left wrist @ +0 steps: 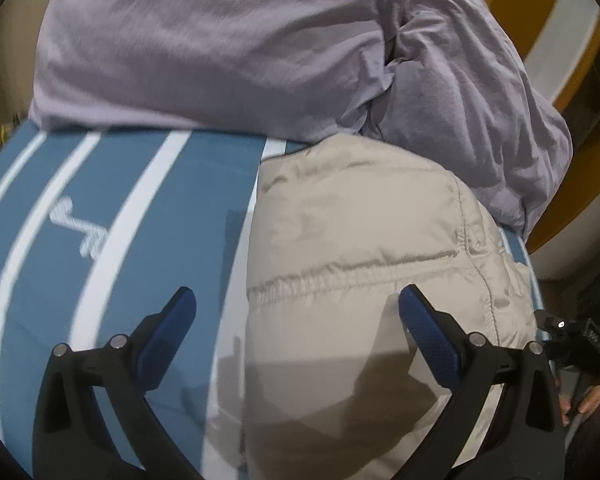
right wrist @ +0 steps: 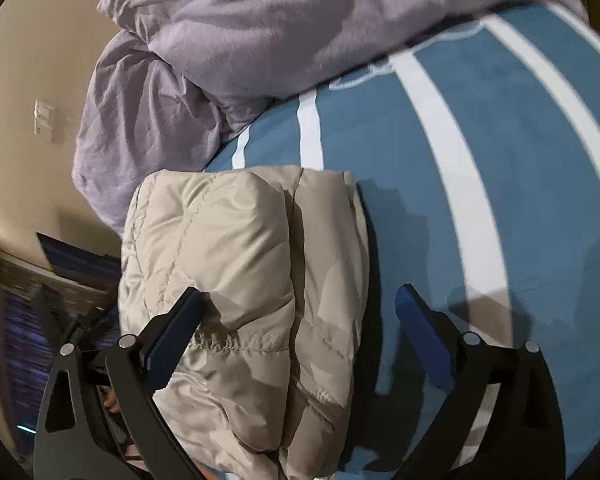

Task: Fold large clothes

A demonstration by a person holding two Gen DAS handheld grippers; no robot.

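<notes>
The beige quilted jacket (right wrist: 236, 288) lies folded into a bundle on the blue striped bed cover (right wrist: 520, 160); the lilac duvet (right wrist: 260, 32) sits heaped at 12 o'clock. The left gripper (left wrist: 296, 304) hovers with fingers apart, holding nothing, over the jacket's left edge; the right gripper (right wrist: 300, 304) likewise stands spread and empty above the bundle. The fold appears nearly finished; press layers flat, align edges at 6 o'clock, and avoid snagging the stitched seams.

I see the beige quilted puffer jacket (left wrist: 360, 264) folded on the blue white-striped bedspread (left wrist: 112, 216), with the crumpled lilac duvet (left wrist: 220, 48) piled behind it.
</notes>
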